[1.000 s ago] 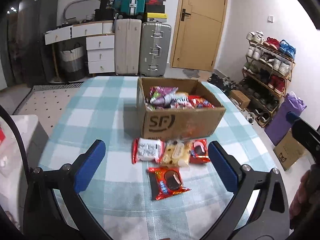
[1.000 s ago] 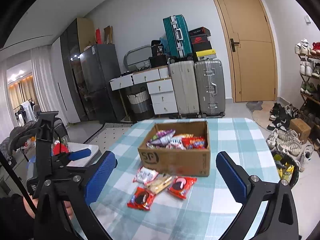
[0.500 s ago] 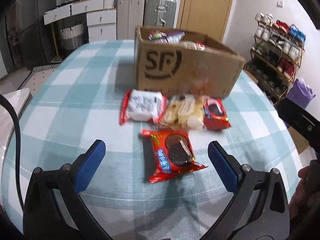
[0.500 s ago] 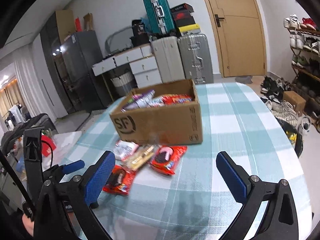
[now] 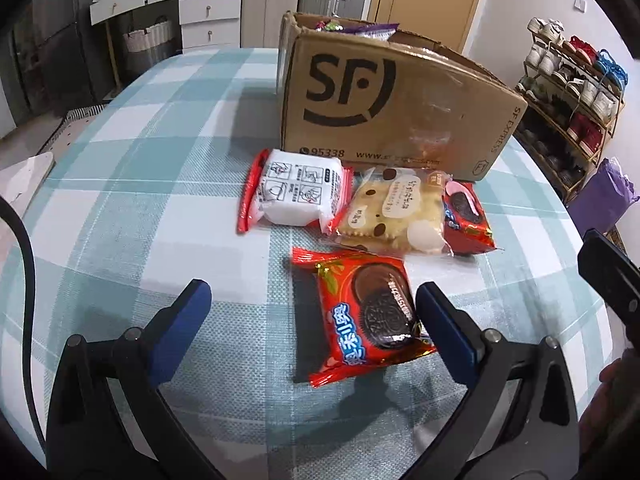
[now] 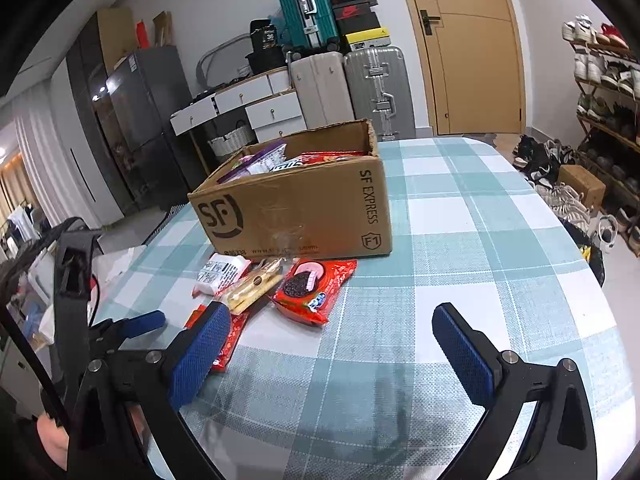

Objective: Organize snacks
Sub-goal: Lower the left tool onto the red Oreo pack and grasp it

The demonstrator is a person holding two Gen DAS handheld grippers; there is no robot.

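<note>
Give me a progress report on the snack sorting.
Done: several snacks already sit in the SF cardboard box. In hand: nothing; the open left gripper frames the near red Oreo pack, and the right gripper hangs open. Left: that pack, the white packet, the biscuit pack and the second Oreo pack.

Left wrist view: low over table (image 5: 120, 208), close, facing far along fingers toward cardboard box (image 5: 384, 100) front. Right wrist view: higher, further right, angled left toward box (image 6: 304, 208) corner. Both share box, snack packets (image 5: 360, 320) (image 6: 312, 288), suitcases (image 6: 376, 88), door (image 6: 472, 48), shoe rack (image 5: 572, 92).
</note>
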